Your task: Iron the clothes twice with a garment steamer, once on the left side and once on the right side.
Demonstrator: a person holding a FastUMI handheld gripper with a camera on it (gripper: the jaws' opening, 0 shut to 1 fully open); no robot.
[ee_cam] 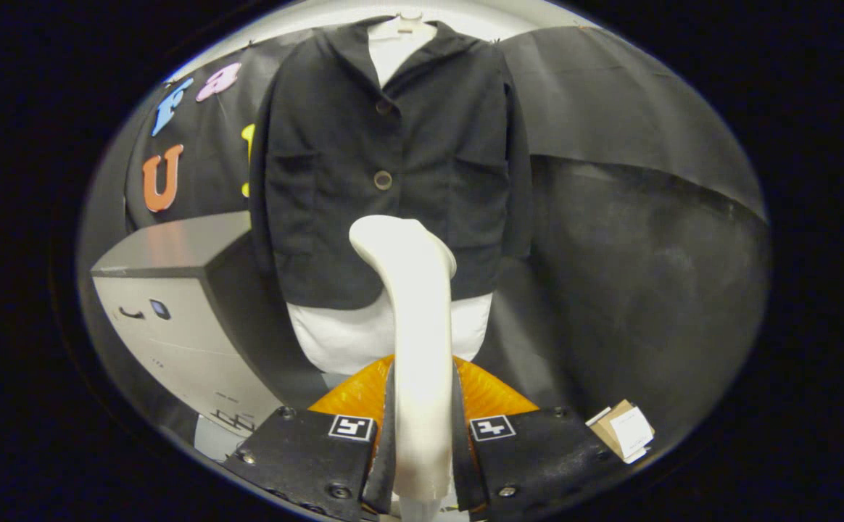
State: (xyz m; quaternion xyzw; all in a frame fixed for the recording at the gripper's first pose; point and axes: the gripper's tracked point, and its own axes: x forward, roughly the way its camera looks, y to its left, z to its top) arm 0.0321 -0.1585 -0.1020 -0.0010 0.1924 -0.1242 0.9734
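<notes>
- We held the gripper [422, 428] clamped on the cream plastic garment steamer [416, 319]; both fingers pressed its handle from either side, and the handle ran straight up between them.
- The steamer's long axis stood upright, toward twelve o'clock; its curved head bent away from us, facing the dark buttoned jacket [386, 167] hanging over a white shirt [342, 337] on a hanger; whether the head touched the cloth we could not tell.
- We judged the step to be bringing the steamer to the garment, with neither pass visibly under way.
- The head sat near the jacket's middle, below the lower button; the next move called for shifting toward nine o'clock onto the left panel, then drawing along it.
- A grey box-shaped cabinet [175, 290] stood at about eight o'clock from the jacket.
</notes>
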